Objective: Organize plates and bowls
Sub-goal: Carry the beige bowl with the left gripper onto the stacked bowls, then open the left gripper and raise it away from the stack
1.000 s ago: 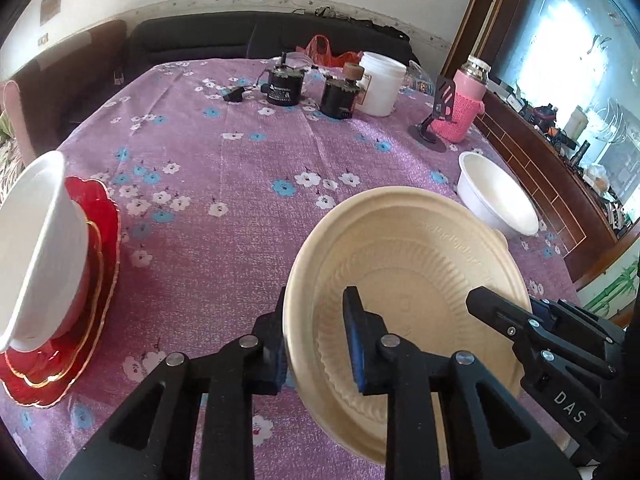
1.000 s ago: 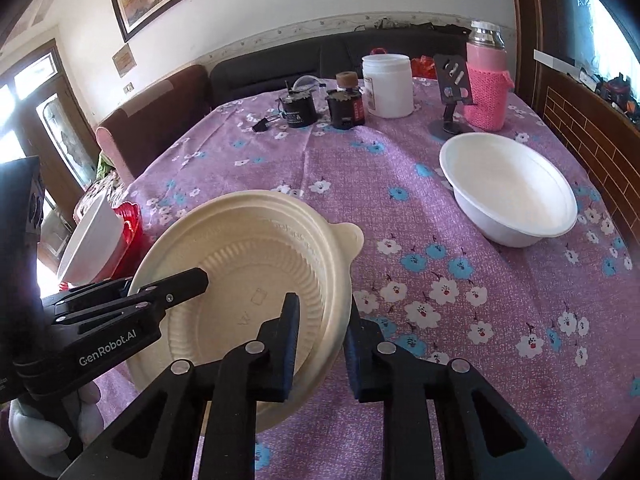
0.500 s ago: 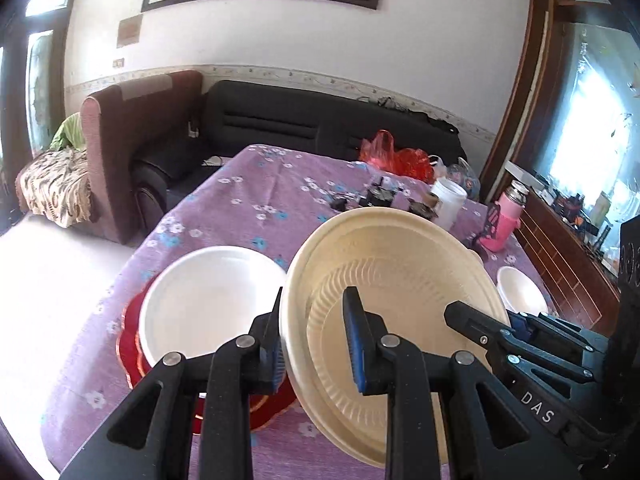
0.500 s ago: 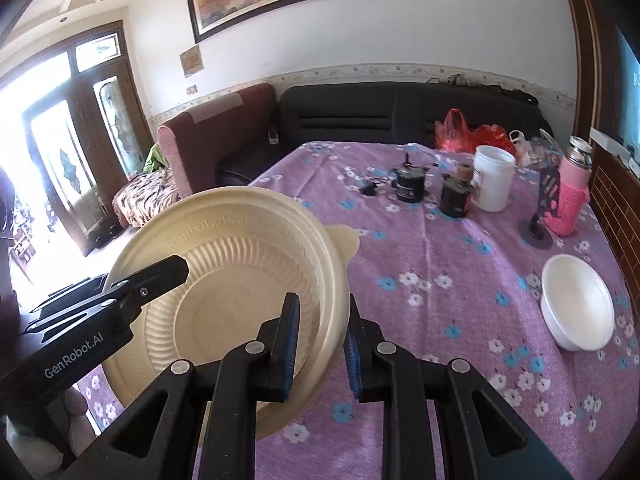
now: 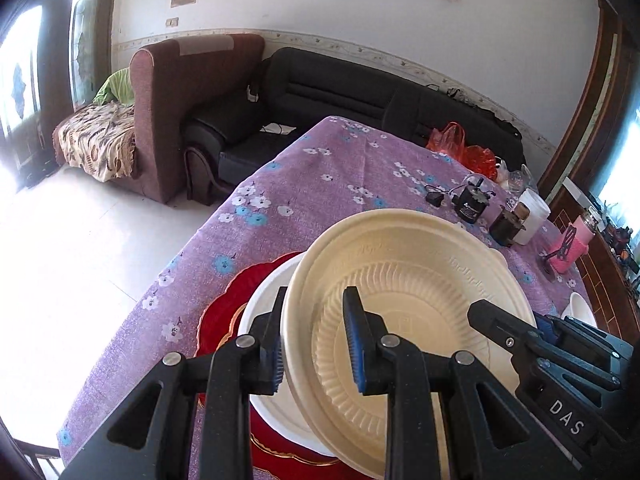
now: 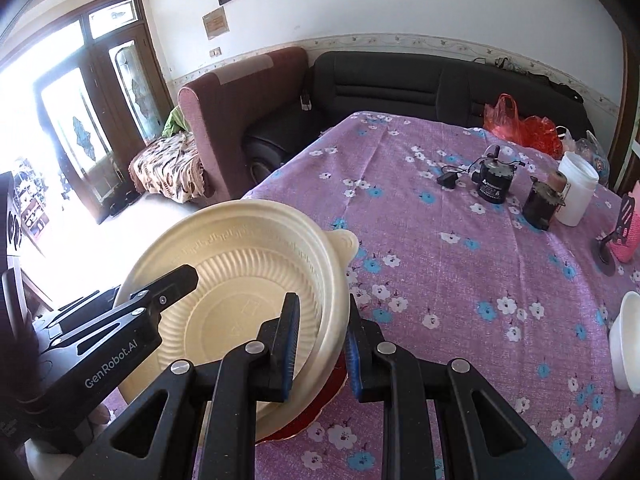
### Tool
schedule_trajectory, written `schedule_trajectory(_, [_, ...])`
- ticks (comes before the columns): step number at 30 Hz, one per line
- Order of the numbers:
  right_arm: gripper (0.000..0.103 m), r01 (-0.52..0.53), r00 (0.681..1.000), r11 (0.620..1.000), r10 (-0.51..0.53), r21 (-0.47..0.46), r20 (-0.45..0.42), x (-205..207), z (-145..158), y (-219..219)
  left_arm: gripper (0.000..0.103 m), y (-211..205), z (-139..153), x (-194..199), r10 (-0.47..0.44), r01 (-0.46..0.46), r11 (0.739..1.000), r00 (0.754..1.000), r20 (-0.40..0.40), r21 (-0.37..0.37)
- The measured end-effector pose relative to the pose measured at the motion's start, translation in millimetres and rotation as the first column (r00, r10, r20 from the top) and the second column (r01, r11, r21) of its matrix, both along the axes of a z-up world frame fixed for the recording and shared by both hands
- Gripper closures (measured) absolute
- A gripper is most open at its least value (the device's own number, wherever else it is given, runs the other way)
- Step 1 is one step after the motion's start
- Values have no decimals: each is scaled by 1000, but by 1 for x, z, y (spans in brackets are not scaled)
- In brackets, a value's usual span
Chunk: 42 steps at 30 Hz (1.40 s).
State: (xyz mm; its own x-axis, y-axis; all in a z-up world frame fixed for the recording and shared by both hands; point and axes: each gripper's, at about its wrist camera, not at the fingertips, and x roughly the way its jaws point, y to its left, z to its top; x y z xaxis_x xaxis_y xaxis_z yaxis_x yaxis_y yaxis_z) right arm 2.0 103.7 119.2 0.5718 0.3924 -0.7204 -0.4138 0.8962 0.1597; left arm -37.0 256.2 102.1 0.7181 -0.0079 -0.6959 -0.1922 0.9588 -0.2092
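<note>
Both grippers hold one cream ribbed bowl [image 5: 412, 292] by opposite rims. My left gripper [image 5: 316, 340] is shut on its left rim; my right gripper [image 6: 320, 340] is shut on its right rim, and the bowl also shows in the right wrist view [image 6: 240, 264]. The bowl hangs tilted just above a white bowl [image 5: 264, 300] that sits on stacked red plates [image 5: 224, 312] near the table's left edge. Another white bowl [image 6: 628, 344] rests on the table at the far right.
The purple flowered tablecloth [image 6: 460, 264] covers the table. At the back stand two dark motors [image 6: 494, 184], a white tub [image 6: 576, 192], a pink flask [image 5: 570, 248] and a red bag [image 6: 520, 124]. Sofas lie beyond the table's edge.
Both grippers carried the cream bowl left across the table; it now hangs directly over the white bowl on the red plates, lower than half a second ago.
</note>
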Motion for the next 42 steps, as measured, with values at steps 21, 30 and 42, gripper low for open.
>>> schedule_trajectory(21, [80, -38, 999, 995, 35, -91, -35, 16, -40, 32, 38, 25, 8, -16, 101, -102, 994, 994, 33, 42])
schedule_trajectory(30, [42, 0, 1000, 1000, -1, 24, 8, 14, -30, 16, 30, 32, 29, -46, 133, -137, 990, 984, 120, 22])
schedule_trajectory(42, [32, 76, 996, 991, -81, 114, 46, -10, -11, -29, 3, 0, 63, -105, 193, -251, 956, 929, 315, 153])
